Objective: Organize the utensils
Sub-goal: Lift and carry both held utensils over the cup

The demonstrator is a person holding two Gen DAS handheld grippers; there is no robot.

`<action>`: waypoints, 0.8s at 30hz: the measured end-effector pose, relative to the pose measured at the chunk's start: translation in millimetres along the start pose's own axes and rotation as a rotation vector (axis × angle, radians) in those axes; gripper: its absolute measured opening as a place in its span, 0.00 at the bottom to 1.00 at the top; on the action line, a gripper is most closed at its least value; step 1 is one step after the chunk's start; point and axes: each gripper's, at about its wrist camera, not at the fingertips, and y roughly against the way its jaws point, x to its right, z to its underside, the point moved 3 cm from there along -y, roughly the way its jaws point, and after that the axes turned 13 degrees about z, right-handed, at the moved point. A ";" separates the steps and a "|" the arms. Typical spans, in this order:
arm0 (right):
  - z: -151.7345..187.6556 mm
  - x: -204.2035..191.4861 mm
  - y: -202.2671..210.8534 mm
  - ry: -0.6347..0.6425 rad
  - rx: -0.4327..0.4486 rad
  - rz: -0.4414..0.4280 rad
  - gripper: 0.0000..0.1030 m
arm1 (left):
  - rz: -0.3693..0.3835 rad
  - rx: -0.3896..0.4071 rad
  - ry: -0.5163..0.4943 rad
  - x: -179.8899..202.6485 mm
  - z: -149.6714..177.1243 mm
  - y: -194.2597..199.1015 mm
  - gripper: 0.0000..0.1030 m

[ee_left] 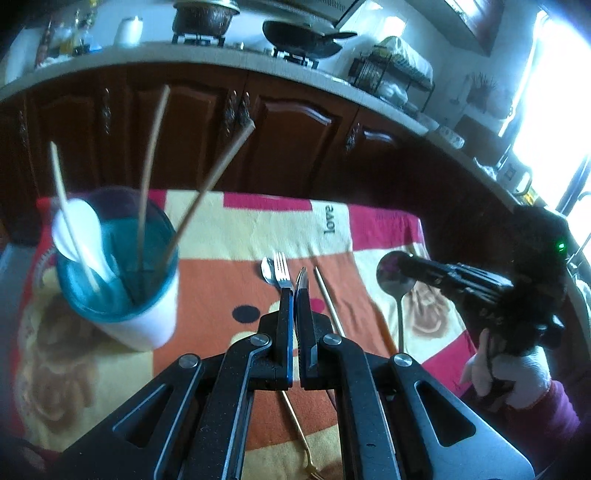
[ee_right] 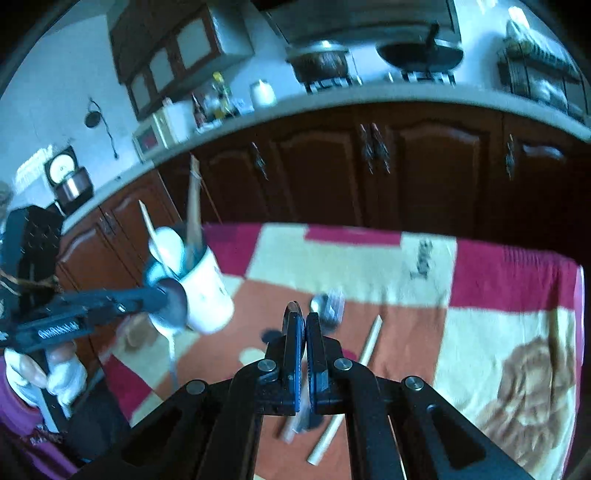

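**Two spoons held above the cloth, one in each claw**

Two claws are closed, each on a metal spoon. In the left wrist view the left claw [ee_left: 294,291] pinches the left spoon [ee_left: 302,278], seen edge-on as a thin sliver between the fingers. In the right wrist view the right claw [ee_right: 301,317] grips the right spoon [ee_right: 293,308], with only a curved rim showing above the fingers.

Each camera shows the other claw's spoon more fully. The left view shows the right claw [ee_left: 404,264] held by a white-gloved right hand [ee_left: 509,376], with the right spoon's round bowl at the tips and its handle hanging down. The right view shows the left claw [ee_right: 166,295], in a gloved left hand [ee_right: 55,373], with the left spoon's handle hanging down too.

Below them, on the patterned cloth [ee_left: 221,229], lie a fork [ee_left: 281,269] over a small spoon [ee_left: 266,271], and beside them a chopstick [ee_left: 327,302]. A gold fork [ee_left: 299,432] shows only in the left view.

Further left stands a white cup [ee_left: 147,325] with a blue-tinted inside. It holds a white spoon [ee_left: 77,229] and three chopsticks [ee_left: 151,147] that lean outward.

Beyond the table, a pot [ee_left: 203,16] and a wok [ee_left: 303,37] sit on the counter's stove.
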 end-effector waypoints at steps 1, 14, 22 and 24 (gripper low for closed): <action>-6.3 -7.9 5.3 0.006 0.020 -0.006 0.02 | -0.004 0.010 -0.003 0.2 -2.5 6.4 0.00; -63.7 -87.9 21.2 0.076 0.131 -0.071 0.02 | -0.086 0.109 -0.017 -19.6 -31.3 64.8 0.00; -92.5 -126.7 17.5 0.100 0.175 -0.065 0.02 | -0.154 0.184 -0.013 -47.4 -55.4 96.0 0.00; -99.3 -135.2 13.7 0.110 0.185 -0.056 0.02 | -0.179 0.214 -0.011 -55.7 -65.0 106.1 0.00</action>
